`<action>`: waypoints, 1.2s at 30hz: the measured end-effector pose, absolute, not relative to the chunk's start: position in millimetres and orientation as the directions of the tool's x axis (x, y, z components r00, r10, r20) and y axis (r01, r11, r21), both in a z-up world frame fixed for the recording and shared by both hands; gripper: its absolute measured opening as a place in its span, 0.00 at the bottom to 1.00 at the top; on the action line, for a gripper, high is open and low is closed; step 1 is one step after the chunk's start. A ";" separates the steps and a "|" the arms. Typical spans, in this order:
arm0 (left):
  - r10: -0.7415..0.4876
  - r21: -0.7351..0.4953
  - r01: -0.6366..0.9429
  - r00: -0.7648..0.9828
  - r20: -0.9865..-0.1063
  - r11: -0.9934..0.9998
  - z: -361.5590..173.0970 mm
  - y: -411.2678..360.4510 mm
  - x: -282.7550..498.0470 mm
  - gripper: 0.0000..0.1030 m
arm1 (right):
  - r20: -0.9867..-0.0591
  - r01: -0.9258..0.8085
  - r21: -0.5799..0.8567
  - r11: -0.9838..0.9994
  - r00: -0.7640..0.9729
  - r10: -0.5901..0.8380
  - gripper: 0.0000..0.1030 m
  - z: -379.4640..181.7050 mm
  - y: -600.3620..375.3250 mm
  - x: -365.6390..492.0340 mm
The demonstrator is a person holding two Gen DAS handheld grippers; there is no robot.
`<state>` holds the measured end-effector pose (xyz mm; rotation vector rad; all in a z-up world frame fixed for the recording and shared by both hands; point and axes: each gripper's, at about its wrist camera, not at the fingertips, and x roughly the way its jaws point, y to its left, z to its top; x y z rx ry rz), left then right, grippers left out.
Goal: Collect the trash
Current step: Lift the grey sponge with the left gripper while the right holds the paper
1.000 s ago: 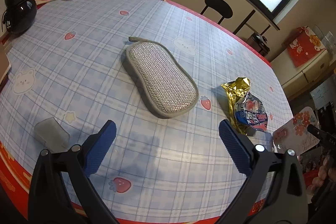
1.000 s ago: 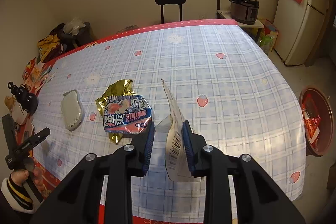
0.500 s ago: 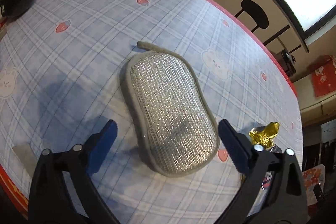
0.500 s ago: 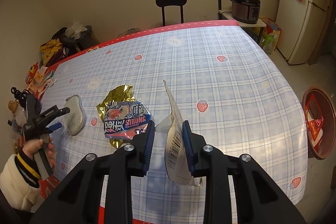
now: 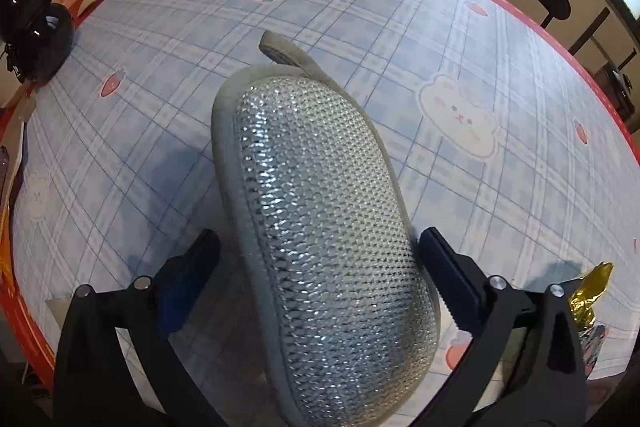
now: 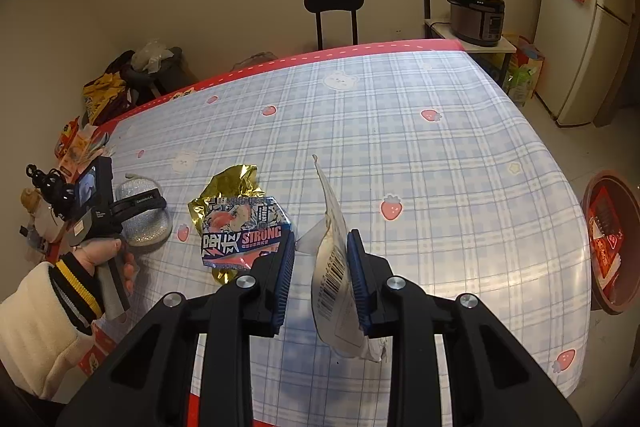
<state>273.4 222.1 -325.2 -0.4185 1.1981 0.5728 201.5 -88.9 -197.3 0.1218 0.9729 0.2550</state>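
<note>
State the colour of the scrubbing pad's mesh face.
Shiny silver mesh with a grey border on the scrubbing pad, clearest in the left wrist view.

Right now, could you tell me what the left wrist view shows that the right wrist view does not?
Left wrist only: the scrubbing pad's hanging loop.

Right wrist only: the white wrapper between the right gripper's jaws, and the basin on the floor.

Both: the silver scrubbing pad, the gold snack wrapper, and the left gripper with jaws open around the pad.
</note>
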 end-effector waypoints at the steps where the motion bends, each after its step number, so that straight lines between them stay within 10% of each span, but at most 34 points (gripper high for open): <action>1: 0.191 -0.008 -0.617 0.255 -0.948 0.787 -324.5 221.8 273.5 0.95 | -0.801 -0.160 0.216 0.963 0.536 0.269 0.27 -197.2 -88.6 201.8; 12: 0.019 -0.198 -0.475 0.414 -0.910 0.857 -287.9 218.7 234.9 0.25 | -0.798 -0.150 0.219 0.964 0.541 0.266 0.27 -196.9 -87.6 203.1; 36: -0.163 -0.328 -0.185 0.587 -0.793 0.926 -197.6 124.5 148.0 0.21 | -0.749 -0.153 0.263 0.952 0.590 0.302 0.26 -171.0 -112.3 180.3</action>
